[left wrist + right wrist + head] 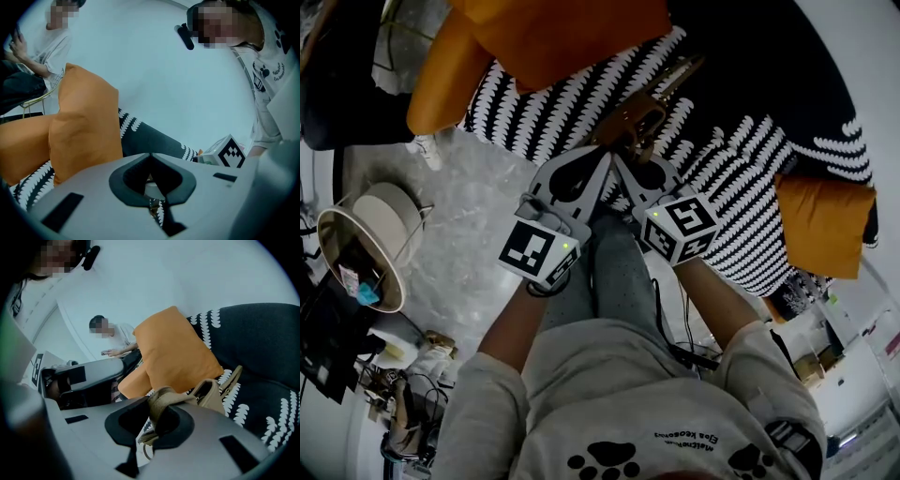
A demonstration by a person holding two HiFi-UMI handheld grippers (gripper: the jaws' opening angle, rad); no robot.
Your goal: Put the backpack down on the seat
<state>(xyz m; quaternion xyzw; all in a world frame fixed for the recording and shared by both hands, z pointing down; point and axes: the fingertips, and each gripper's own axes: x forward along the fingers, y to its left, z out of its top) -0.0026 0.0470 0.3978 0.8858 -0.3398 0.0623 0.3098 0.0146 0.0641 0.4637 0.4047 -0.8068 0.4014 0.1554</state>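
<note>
The strap (163, 400) is clamped in the jaws of the right gripper (157, 420) — those of the left gripper (151, 161) are pressed together. The backpack (633, 119) is best lowered level, well inside the front edge of the seat (741, 178).

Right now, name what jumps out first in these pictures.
Bright orange cushions glow against the black-and-white patterned sofa seat, at the head view's top left and right edge. At centre, the right claw is shut on a tan leather backpack strap over that seat.
</note>
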